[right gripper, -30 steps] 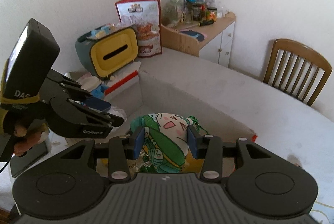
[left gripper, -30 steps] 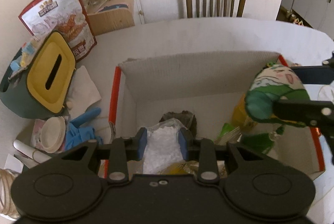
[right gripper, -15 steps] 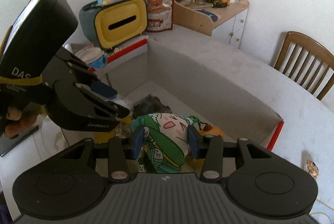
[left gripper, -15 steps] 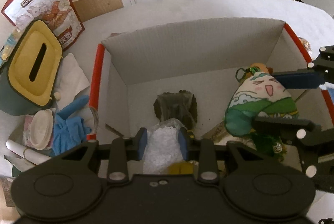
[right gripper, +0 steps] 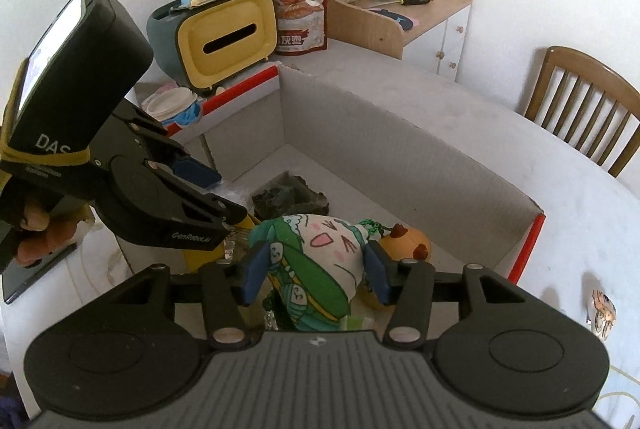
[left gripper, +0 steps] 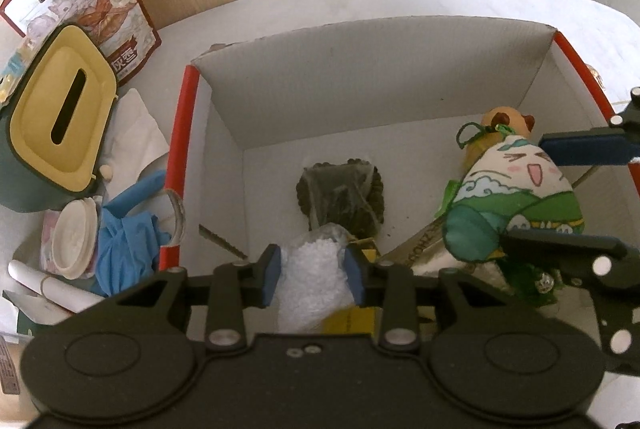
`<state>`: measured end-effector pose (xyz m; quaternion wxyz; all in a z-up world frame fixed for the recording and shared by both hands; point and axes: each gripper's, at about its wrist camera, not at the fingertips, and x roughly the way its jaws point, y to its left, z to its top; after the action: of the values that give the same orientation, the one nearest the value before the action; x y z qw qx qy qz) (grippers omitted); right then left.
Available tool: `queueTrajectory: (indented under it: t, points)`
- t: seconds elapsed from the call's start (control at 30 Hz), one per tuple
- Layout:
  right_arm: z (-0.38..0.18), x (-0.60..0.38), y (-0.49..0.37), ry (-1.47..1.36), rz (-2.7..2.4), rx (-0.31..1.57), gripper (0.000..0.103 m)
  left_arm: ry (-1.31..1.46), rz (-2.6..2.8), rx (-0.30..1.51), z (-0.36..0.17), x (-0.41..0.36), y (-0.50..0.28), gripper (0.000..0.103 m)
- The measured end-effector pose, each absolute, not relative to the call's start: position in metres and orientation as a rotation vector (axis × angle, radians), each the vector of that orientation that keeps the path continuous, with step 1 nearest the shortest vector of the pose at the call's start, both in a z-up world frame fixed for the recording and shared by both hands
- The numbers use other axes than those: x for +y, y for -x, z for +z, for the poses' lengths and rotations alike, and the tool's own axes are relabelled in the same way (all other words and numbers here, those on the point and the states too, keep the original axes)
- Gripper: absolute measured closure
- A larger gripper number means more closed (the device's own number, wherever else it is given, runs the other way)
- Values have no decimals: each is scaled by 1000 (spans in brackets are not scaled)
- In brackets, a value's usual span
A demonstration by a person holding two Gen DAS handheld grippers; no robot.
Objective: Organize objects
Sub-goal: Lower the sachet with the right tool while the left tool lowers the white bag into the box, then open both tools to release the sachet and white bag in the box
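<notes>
My left gripper [left gripper: 313, 274] clamps a clear bag [left gripper: 310, 283]; my right gripper [right gripper: 316, 276], beside "GenRobot.AI" lettering, pinches the plush [right gripper: 320, 269] over the box [left gripper: 360, 77].

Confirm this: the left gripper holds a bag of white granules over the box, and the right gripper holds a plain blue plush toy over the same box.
Not quite. The plush toy in the right gripper is white and green with a cartoon face, not plain blue, as the right wrist view shows. The rest stands: the left gripper holds the bag of white granules over the box.
</notes>
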<state>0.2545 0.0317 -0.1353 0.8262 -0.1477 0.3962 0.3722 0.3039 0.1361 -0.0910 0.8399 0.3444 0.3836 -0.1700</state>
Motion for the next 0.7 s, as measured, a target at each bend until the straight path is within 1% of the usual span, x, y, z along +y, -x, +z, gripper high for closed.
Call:
queueTrajectory:
  t: [0.13,0.17,0.33,0.43,0.57,0.63,0.7]
  points:
    - [-132,29,-253,306,785,842,44,-715,-351,807,-90,138,-303,66]
    - [-131,28,-252,304,785,842,44,-713,-349,806,-90,138,-303,66]
    - [-123,21,-248,287,789,835,42,-684,-340,803,-86,141,-300,58]
    - [-116,17,-244,273,795,822,39,-669,-337,797,-83,143,-296,57]
    - [-105,9,-238,255,802,806,39,-650,-339,786,-78,144,-288,54]
    - [-100,4,-235,249,806,797,38,-643,-341,776,-75,143,-282,48]
    - [-94,-2,-231,242,808,787,38,-635,-341,763,-71,141,-277,46]
